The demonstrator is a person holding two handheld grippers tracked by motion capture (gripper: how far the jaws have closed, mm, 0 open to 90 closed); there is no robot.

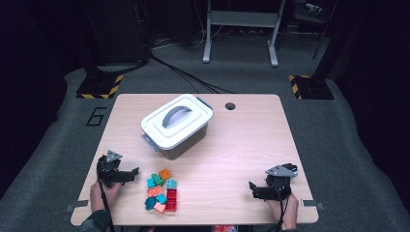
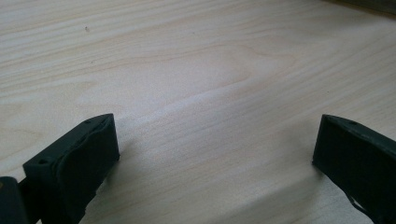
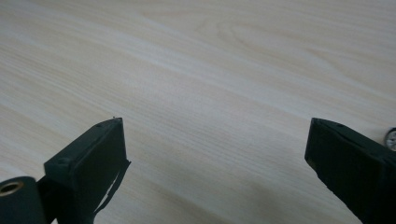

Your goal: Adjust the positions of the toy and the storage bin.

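Both grippers sit low at the near edge of the table (image 1: 232, 145), and nothing is in hand yet. The left gripper (image 1: 129, 174) rests just beside the bricks (image 1: 162, 191), its jaws pointing toward the pile; in the left gripper view its jaws stand wide apart with bare wood between them. The right gripper (image 1: 252, 188) is well off to the other side, pointing inward across the table, and in its own view its jaws are spread just as wide, empty too.

The bricks lie in a loose cluster near the front edge: red, teal, orange, pink, a green one on top. Behind them, toward the middle of the table, stands the box (image 1: 178, 126), lid (image 1: 176, 120) on, grey handle across the top, clasps at either end.

So this reads as the very start: presumably the bricks are bound for the box, and the lid is still shut over it. The next move most likely calls for getting that lid off, one gripper closing on the handle or working a clasp, the other perhaps steadying the box. Otherwise, the left gripper is best placed to go straight for a brick; it need only nudge forward, drop its jaws around one piece at the pile's edge, and close without scattering the neighbours.
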